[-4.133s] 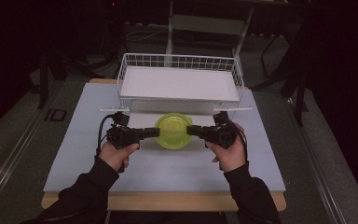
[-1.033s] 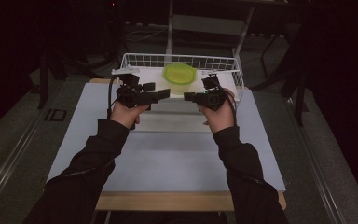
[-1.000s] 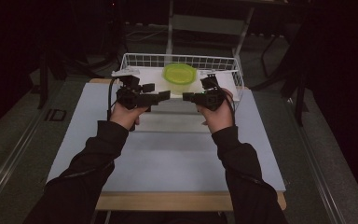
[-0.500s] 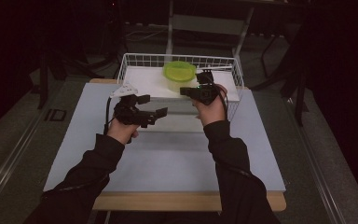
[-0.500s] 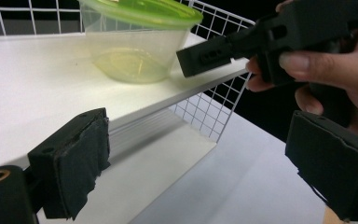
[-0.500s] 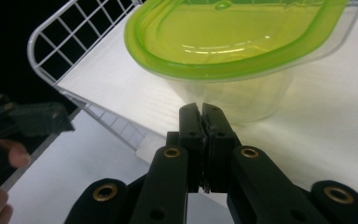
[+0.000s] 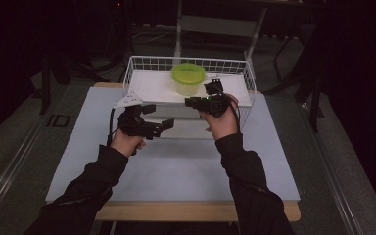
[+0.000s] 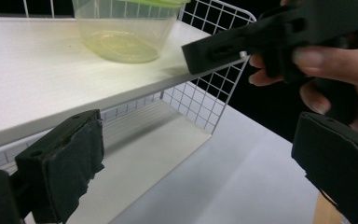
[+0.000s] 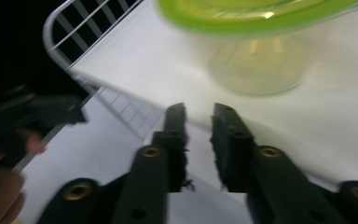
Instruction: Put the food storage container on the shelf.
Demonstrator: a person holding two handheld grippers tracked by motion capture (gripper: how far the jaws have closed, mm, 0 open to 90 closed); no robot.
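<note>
Upright on the shelf (image 7: 152,88), the green-lidded clear tub (image 7: 188,78) stands free; both jaws empty, left spread, right nearly closed.

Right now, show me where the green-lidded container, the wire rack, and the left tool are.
green-lidded container (image 7: 188,73): high view, on its green lid.
wire rack (image 7: 225,65): high view, on its back wire wall.
left tool (image 7: 167,125): high view, between its jaw tips.

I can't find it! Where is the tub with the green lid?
In the high view, the tub sits on the white shelf of the wire rack, near its back middle, just beyond the right claw.
</note>
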